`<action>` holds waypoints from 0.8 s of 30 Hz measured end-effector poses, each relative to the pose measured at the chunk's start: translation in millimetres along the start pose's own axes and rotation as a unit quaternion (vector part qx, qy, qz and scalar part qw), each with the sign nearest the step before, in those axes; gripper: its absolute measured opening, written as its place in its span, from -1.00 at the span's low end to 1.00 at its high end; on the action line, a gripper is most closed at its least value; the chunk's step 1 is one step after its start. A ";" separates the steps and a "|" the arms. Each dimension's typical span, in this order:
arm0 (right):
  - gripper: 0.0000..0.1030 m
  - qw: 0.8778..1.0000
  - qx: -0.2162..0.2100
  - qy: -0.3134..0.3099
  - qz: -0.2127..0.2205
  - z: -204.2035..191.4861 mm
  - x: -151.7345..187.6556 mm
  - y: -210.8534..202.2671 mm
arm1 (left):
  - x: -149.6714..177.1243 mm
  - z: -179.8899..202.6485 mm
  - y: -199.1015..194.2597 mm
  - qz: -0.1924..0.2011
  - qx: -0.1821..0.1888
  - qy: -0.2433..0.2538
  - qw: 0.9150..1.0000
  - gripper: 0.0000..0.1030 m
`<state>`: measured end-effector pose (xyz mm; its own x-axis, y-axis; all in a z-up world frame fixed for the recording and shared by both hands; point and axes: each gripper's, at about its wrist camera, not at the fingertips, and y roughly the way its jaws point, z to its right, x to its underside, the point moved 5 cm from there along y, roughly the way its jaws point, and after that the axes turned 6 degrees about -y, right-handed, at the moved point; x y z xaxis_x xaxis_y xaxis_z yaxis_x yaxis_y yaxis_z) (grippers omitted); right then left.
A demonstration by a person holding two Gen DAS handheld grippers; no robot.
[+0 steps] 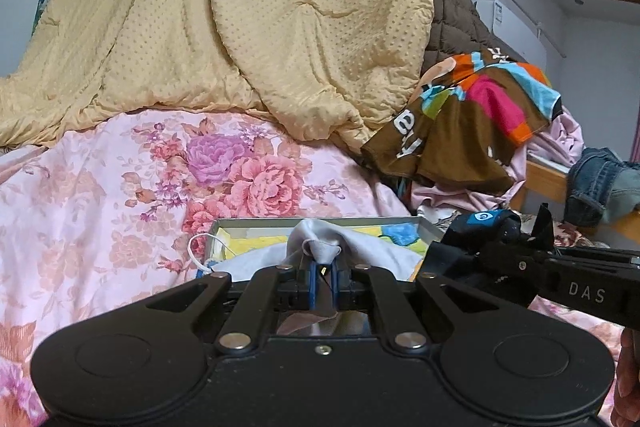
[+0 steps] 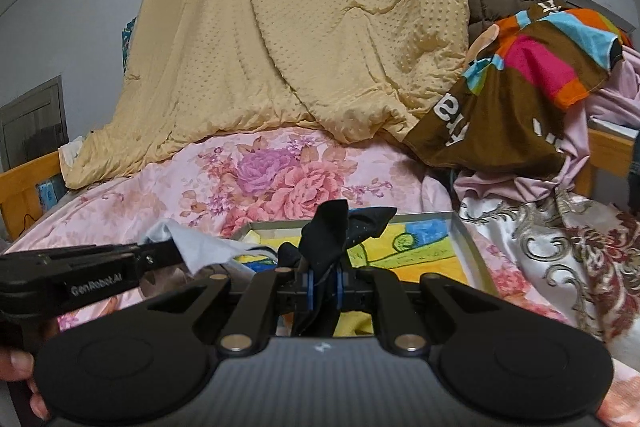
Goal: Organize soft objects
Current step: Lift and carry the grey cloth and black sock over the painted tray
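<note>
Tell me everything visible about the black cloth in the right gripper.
The black cloth is a small, thin, soft piece, crumpled; one flap shows fine pale dots. The right gripper is shut on it between blue pads, and part hangs behind the jaws. It is held above a shallow metal tray on the floral bedcover.

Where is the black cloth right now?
The black cloth is pinched in the shut right gripper, centre of the right wrist view, held over the near edge of the tray on the floral bedding.
</note>
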<state>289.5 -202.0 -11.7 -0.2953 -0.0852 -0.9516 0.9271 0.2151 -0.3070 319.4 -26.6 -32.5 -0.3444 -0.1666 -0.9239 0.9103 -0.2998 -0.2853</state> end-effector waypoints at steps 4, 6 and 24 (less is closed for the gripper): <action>-0.80 1.000 -0.002 -0.001 -0.005 -6.4 1.0 18.6 | -3.5 -10.9 17.1 -0.004 0.000 -0.014 1.000 -0.86; -0.79 1.000 -0.003 0.001 -0.009 -8.9 2.4 27.1 | -4.2 -15.5 26.3 -0.010 0.002 -0.017 1.000 -0.86; -0.78 0.999 0.010 0.029 -0.041 0.2 4.8 79.2 | 6.4 -36.0 72.7 -0.051 0.001 -0.037 0.998 -0.82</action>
<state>361.5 -185.6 -40.6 -0.3833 -0.0450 -0.9225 0.9034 0.1895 -0.3846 391.6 -15.6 -68.4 -0.4514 -0.2041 -0.8687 0.8691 -0.3212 -0.3761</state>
